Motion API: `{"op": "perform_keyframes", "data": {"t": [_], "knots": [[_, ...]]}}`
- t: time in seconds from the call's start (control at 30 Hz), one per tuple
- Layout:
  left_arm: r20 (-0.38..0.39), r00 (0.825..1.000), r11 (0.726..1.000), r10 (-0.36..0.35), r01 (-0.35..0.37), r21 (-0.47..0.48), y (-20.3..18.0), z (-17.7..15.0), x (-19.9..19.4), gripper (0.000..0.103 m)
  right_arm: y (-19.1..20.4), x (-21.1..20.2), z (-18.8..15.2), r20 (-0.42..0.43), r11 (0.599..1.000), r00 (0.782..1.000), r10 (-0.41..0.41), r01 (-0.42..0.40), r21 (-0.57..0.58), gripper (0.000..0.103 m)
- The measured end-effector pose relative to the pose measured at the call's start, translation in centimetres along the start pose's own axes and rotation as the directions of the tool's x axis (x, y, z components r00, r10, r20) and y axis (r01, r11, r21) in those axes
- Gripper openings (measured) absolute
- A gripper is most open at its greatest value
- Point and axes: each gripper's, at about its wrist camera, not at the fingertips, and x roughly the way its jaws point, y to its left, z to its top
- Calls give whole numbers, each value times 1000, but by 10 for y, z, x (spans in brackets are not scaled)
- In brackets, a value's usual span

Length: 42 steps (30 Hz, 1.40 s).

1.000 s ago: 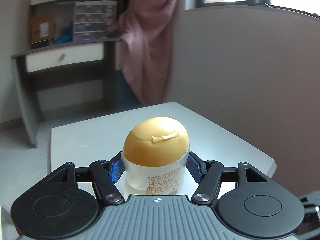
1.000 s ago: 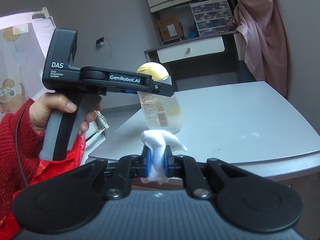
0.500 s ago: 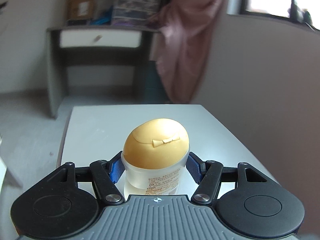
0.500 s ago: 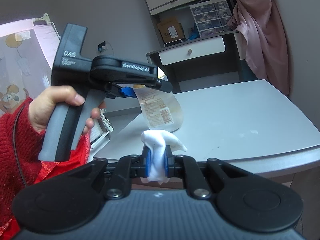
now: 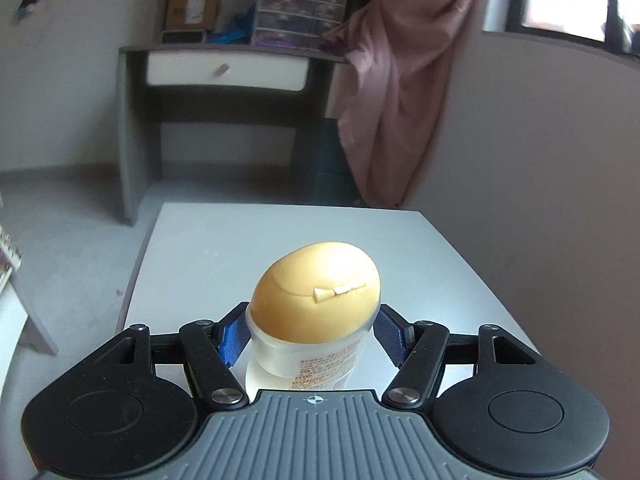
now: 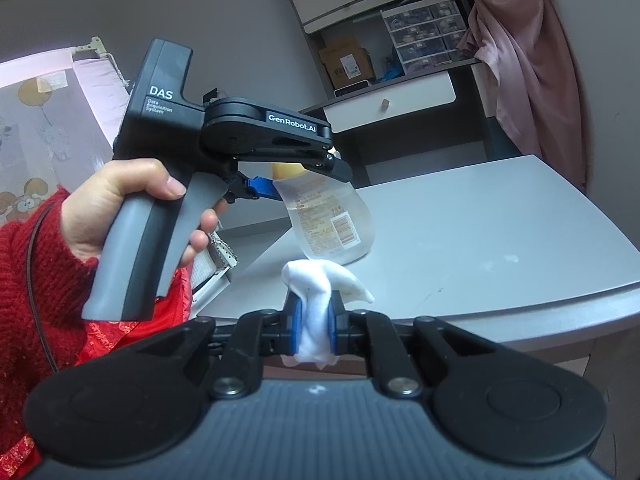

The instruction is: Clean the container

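Holding the clear lotion bottle (image 5: 308, 344) with its yellow cap (image 5: 318, 290) pinched in its jaws above the worktop (image 6: 500, 232), the left gripper (image 5: 310, 334) presents it, so the right gripper (image 6: 314, 320), jaws pinching a white cloth (image 6: 320, 284), probably must next bring the cloth against the bottle's base and wipe.

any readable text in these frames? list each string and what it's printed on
"DAS": left gripper housing, rear block.
"Data Acquisition System": small print below it.
"GenRobot.AI": same gripper's side arm.
Bottle label: orange print and barcode, too small to read.
Cardboard box sticker on the shelf: blurred, unreadable.
White wipe in the right gripper: no text.
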Motion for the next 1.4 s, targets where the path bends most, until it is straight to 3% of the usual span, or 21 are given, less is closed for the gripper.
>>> {"op": "perform_keyframes", "data": {"t": [0.03,0.13,0.27,0.37,0.5,0.6,0.67,0.73,0.87,1.03,1.17,1.4], "knots": [[12,1000,1000,0,0,30,-3,0,0,68,0,-1,0,1,1000,1000,-2,2,1,12],[40,999,994,-25,20,106,-5,3,0,84,0,-2,-1,4,1000,1000,-7,7,-1,12],[74,995,977,-61,45,206,-7,6,-1,84,0,-3,-1,5,1000,1000,-10,10,0,12],[96,986,967,-134,109,231,3,7,-3,84,2,-1,-2,-1,1000,1000,-8,8,-3,12],[119,982,976,-149,128,174,17,10,-2,84,3,0,-2,-8,1000,1000,-7,6,-11,12],[106,980,979,-171,157,132,24,11,2,79,5,1,-2,-10,1000,1000,-7,7,-14,12],[105,978,976,-179,162,148,20,11,2,65,5,2,-1,-11,1000,1000,-8,8,-16,12],[105,977,972,-186,167,165,16,11,2,59,5,3,-2,-14,1000,1000,-9,8,-18,12],[101,982,976,-159,140,168,9,12,3,58,7,5,-3,-16,1000,1000,-9,9,-19,12],[80,989,991,-123,119,54,9,16,7,58,7,10,-1,-9,1000,1000,-16,16,-24,12],[83,991,993,-102,97,67,3,14,9,57,3,17,3,15,999,999,-29,29,-26,12],[78,989,992,-122,119,48,9,11,12,57,2,40,22,92,998,995,-31,36,-53,12]]}}
